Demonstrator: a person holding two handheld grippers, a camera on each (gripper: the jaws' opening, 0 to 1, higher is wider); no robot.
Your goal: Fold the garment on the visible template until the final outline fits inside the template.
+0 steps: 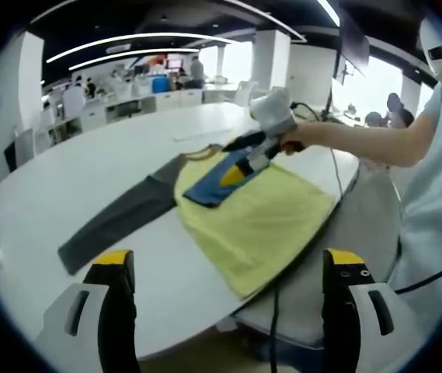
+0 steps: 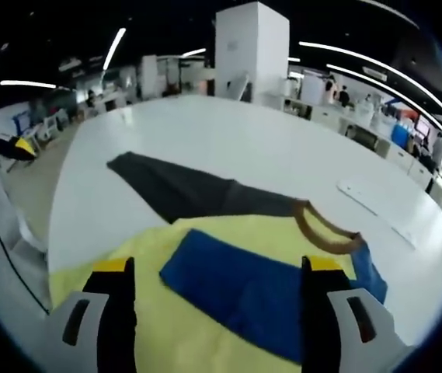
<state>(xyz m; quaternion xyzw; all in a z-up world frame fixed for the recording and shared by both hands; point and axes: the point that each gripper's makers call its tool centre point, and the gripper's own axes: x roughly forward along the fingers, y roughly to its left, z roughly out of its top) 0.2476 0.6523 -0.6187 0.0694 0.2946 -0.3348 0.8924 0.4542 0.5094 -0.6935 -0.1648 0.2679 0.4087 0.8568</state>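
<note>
Garment [image 1: 259, 217], yellow with one blue sleeve [image 1: 221, 183] folded in and a grey sleeve [image 1: 120, 217] stretched out on the white table [image 1: 88, 163], is only partly folded, with both left gripper [image 1: 224, 311] and right gripper [image 2: 217, 311] spread wide, holding nothing.

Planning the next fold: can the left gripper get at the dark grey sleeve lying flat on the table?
Probably yes. The dark grey sleeve lies flat on the white table, nothing on it. The left gripper is open in front; the right gripper works over the blue sleeve, off that path.

Garment's [image 2: 228, 326] near edge cut off below, jaw tips perhaps over it
</note>
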